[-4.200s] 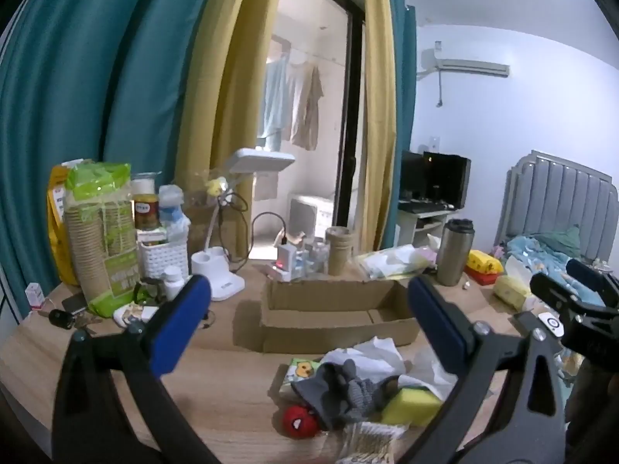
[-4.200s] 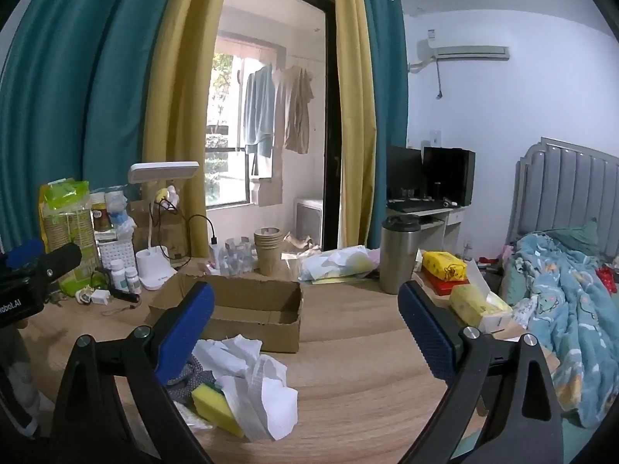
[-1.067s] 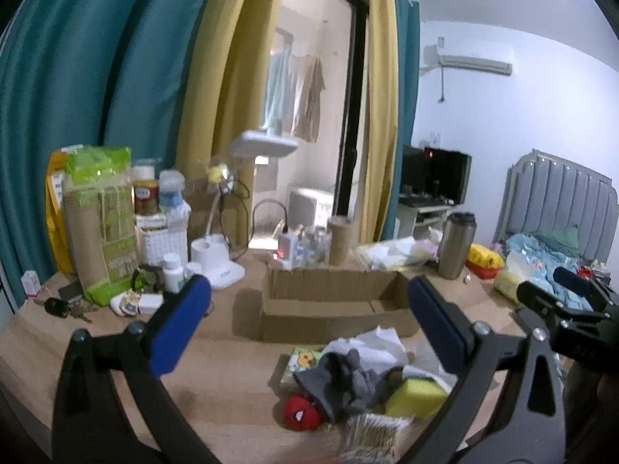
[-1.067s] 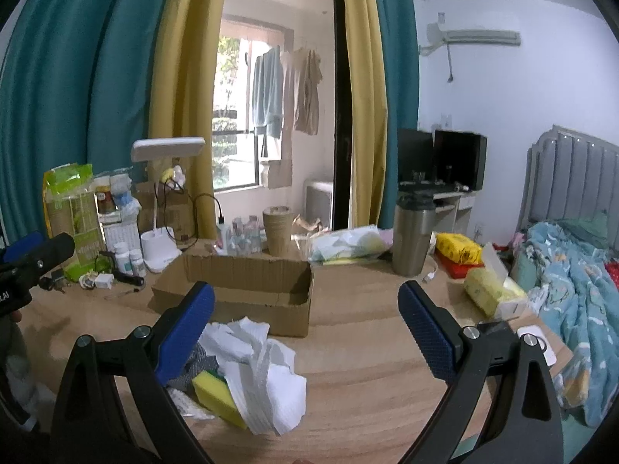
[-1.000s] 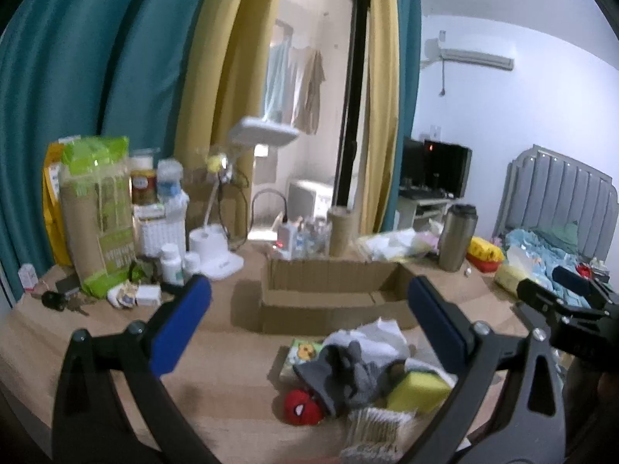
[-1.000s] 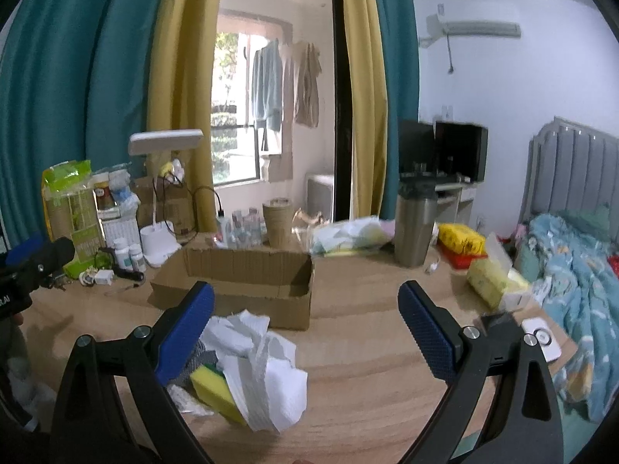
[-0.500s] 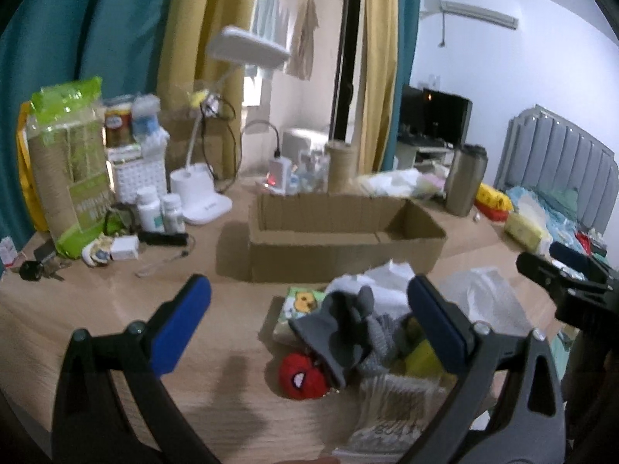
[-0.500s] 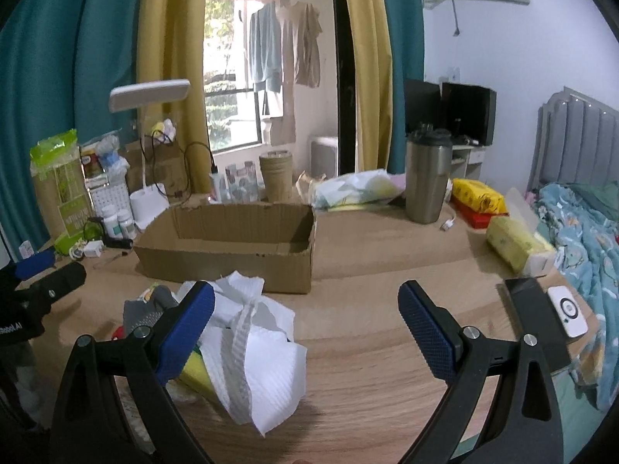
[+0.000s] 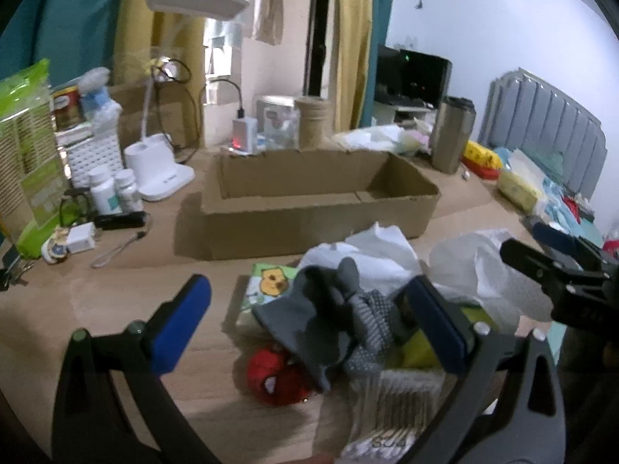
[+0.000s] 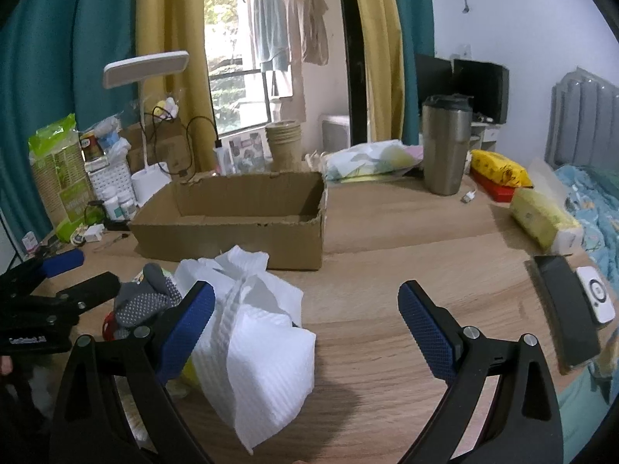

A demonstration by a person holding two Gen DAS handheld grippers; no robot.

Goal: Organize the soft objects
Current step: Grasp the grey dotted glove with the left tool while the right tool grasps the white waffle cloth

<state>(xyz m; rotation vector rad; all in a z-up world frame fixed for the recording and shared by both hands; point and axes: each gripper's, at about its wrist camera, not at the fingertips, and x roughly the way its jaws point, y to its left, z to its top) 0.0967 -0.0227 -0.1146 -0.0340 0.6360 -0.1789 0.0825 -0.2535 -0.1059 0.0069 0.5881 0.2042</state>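
Desk (image 10: 387, 270) nearer; both grippers lowered toward soft pile (image 9: 340, 309).

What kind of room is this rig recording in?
Most likely a lived-in bedroom or dorm room: a grey padded headboard with blue patterned bedding beside the cluttered wooden desk, and clothes hanging on a line outside the window.
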